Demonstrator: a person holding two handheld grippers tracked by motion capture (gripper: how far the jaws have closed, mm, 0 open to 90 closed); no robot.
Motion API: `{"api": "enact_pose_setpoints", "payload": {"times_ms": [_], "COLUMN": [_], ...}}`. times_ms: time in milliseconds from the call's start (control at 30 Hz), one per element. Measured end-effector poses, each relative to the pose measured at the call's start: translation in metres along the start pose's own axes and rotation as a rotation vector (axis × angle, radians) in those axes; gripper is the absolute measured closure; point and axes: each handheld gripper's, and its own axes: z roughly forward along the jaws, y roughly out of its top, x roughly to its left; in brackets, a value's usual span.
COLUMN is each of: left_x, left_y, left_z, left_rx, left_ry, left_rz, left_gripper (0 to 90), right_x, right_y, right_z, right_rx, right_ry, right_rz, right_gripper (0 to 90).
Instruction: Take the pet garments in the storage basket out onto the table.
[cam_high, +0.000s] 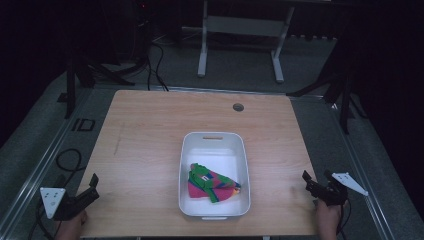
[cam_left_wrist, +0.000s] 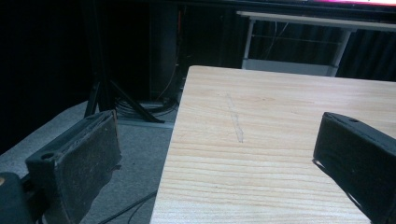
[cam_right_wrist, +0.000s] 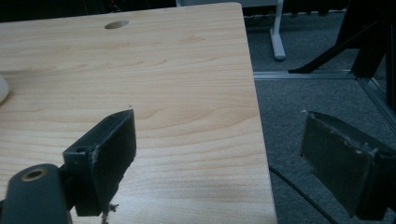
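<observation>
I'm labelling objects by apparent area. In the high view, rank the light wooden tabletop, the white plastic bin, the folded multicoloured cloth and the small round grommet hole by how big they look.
Largest to smallest:
1. light wooden tabletop
2. white plastic bin
3. folded multicoloured cloth, lying inside the bin
4. small round grommet hole, near the table's far edge

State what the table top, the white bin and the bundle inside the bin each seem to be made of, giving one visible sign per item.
Table top: pale wood or wood-look laminate, matte, with visible grain lines.
White bin: probably moulded plastic, smooth, with rounded corners and a slotted handle.
Bundle: soft fabric in pink, green, blue and yellow, folded and creased.
</observation>
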Motion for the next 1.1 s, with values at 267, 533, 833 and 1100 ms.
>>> {"api": "enact_pose_setpoints", "payload": {"times_ms": [267,533,833,1100], "left_x": [0.0,0.001,0.0,0.001], "left_y": [0.0,0.0,0.0,0.0], "left_z": [0.0,0.0,0.0,0.0], "left_rx": [0.001,0.003,0.0,0.001], "left_ry": [0.0,-0.003,-0.003,-0.003], "left_rz": [0.001,-0.002,-0.002,-0.006], "left_gripper": [1.2,1.2,1.2,1.2], "right_x": [0.005,0.0,-0.007,-0.01], "right_y": [0.001,0.002,0.004,0.01], "right_z": [0.004,0.005,0.009,0.0], "right_rx": [0.042,0.062,0.212,0.323], "right_ry": [-0.014,0.006,0.132,0.37], "right_rz": [-0.043,-0.03,-0.123,-0.251], "right_gripper": [12.4,12.4,13.0,13.3]}}
